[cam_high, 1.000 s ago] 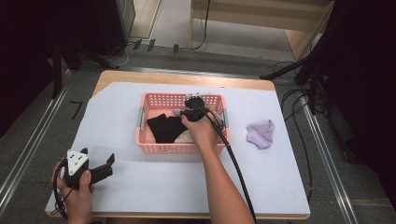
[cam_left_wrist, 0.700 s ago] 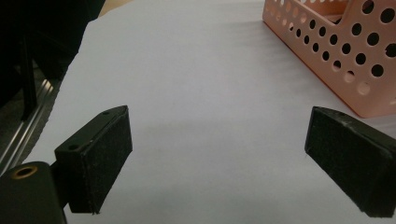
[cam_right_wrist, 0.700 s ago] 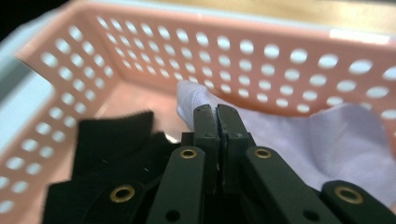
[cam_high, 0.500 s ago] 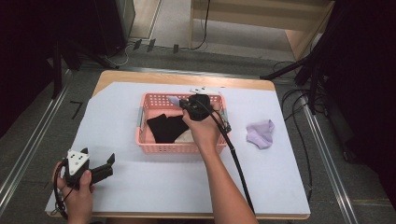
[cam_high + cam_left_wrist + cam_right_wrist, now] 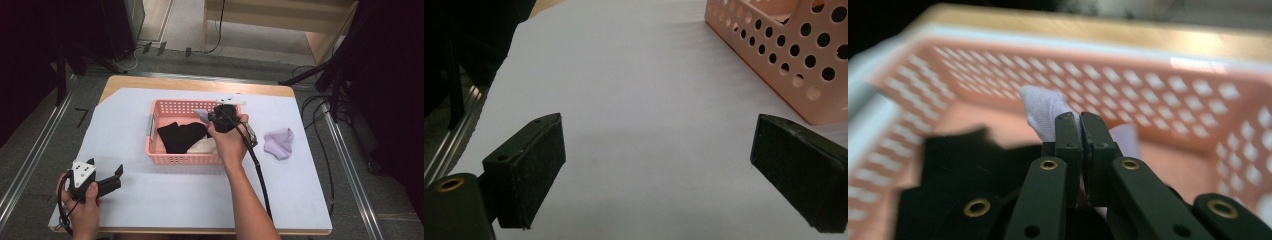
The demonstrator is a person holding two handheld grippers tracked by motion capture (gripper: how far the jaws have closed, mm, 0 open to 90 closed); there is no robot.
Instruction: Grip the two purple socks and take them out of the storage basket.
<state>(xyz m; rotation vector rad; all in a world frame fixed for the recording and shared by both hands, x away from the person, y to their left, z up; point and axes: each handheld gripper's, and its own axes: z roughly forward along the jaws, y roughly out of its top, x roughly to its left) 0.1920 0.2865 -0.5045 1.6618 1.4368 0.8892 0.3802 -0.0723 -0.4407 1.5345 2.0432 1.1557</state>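
Note:
A pink perforated basket [image 5: 161, 107] stands mid-table holding a black cloth [image 5: 179, 137] and a cream cloth [image 5: 204, 146]. Over the basket's right half my right gripper [image 5: 210, 117] is shut on a pale lilac cloth [image 5: 202, 115]; in the right gripper view the jaws press together on that lilac cloth [image 5: 1042, 107], above the black cloth [image 5: 955, 155] and the basket wall [image 5: 1148, 80]. Another lilac cloth [image 5: 279, 142] lies on the sheet right of the basket. My left gripper [image 5: 114, 181] rests open near the front left edge, its pads [image 5: 531, 167] wide apart over bare sheet, the basket's corner [image 5: 784, 55] ahead.
A pale sheet [image 5: 165, 190] covers the wooden table. The right gripper's cable [image 5: 260, 175] trails along the forearm toward the front edge. Beyond the table lie floor cables and stand legs [image 5: 320, 75]. Metal rails [image 5: 30, 165] run along the left side.
My right gripper has risen and shifted slightly toward the basket's far right, lifting the lilac cloth into sight. The left gripper has stayed put.

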